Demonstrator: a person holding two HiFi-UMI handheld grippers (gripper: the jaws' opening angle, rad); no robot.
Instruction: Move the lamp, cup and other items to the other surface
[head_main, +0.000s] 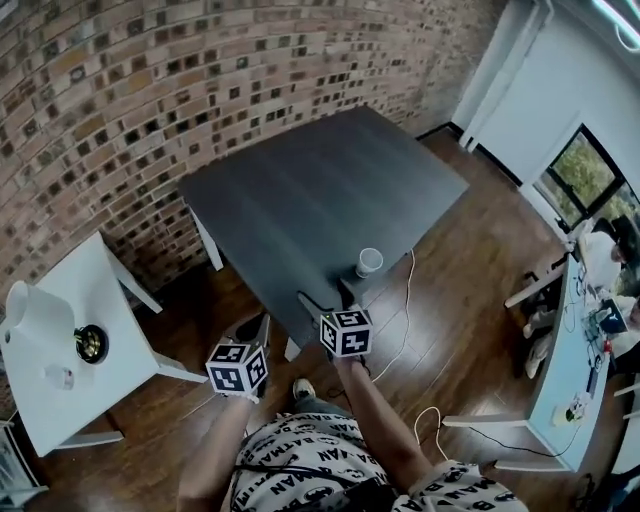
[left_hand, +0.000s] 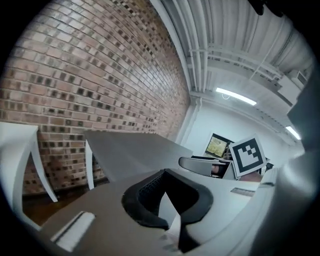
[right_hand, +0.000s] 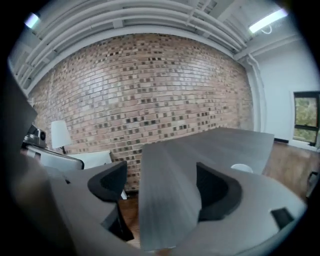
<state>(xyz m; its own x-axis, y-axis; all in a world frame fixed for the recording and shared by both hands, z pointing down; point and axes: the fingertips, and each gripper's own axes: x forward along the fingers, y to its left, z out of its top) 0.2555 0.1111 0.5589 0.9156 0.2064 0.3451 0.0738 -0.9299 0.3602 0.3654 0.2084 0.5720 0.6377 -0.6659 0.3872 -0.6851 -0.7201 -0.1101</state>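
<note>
Judging from how things lie, the white paper cup (head_main: 369, 262) already stands near the lower edge of the dark grey table (head_main: 300, 190). The white lamp with the cone shade (head_main: 30, 312) and the round black and brass item (head_main: 90, 344) are on the small white table (head_main: 110, 290) at the left of the frame. Your right gripper (head_main: 326, 296) has its tongs wide apart and empty. The left gripper (head_main: 257, 330) has them nearly together, with nothing inside. Go for the lamp: close low on its stem, under the shade, and carry it upright, because I think it tips easily.
</note>
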